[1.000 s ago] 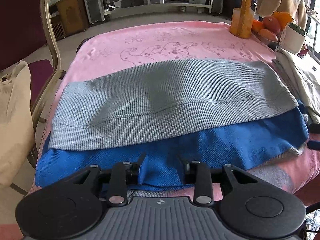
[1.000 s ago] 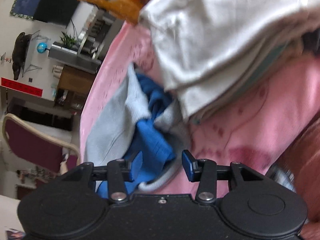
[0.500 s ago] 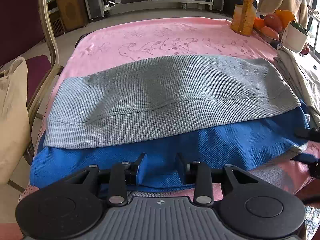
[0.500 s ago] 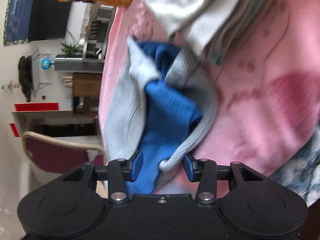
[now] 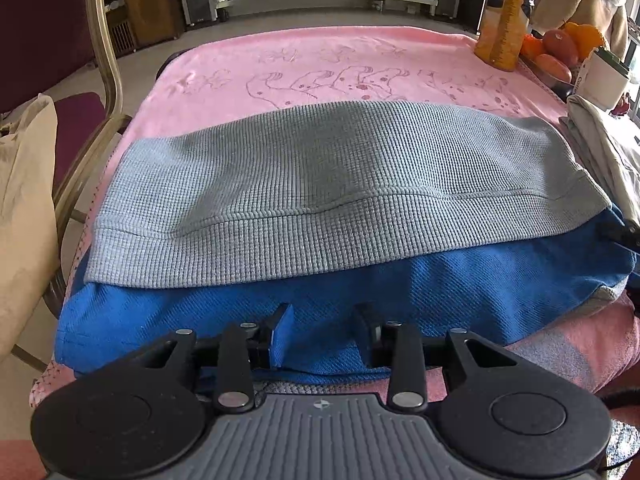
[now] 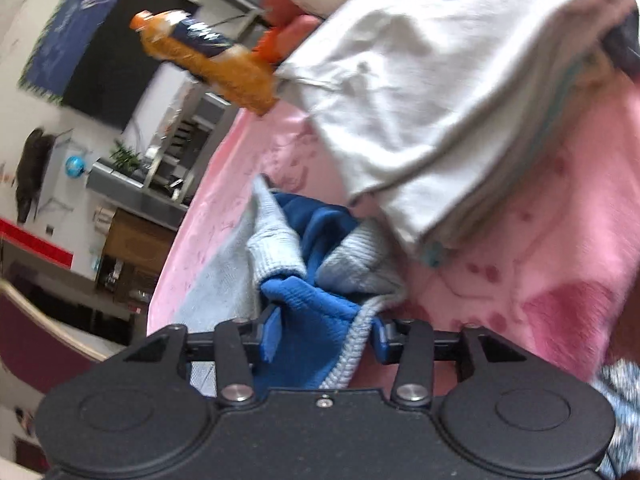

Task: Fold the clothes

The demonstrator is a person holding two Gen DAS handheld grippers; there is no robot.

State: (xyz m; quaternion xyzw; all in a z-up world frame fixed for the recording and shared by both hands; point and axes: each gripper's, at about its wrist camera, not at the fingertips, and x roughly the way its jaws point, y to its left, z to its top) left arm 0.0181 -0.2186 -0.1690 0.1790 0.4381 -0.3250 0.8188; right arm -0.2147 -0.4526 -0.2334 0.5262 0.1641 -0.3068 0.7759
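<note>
Sweater (image 5: 320, 184), waffle-knit grey over blue: left gripper (image 5: 322, 332) jaws spread; right gripper (image 6: 324, 336) seemingly pinching its bunched edge.

A grey-and-blue knit sweater (image 5: 328, 200) is laid flat across mid-frame, the grey waffle panel folded over the blue layer; at its right end bunched cuffs (image 6: 320, 280) are seen, lower centre.

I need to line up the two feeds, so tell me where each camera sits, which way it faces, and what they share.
Left wrist: on the left gripper, looking level across the blue-and-grey sweater on the pink blanket; its two fingers show, apart.
Right wrist: on the right gripper, rolled sideways at the sweater's end; fingers astride bunched cloth.
Shared: sweater, blanket, orange bottle, white folded clothes.
</note>
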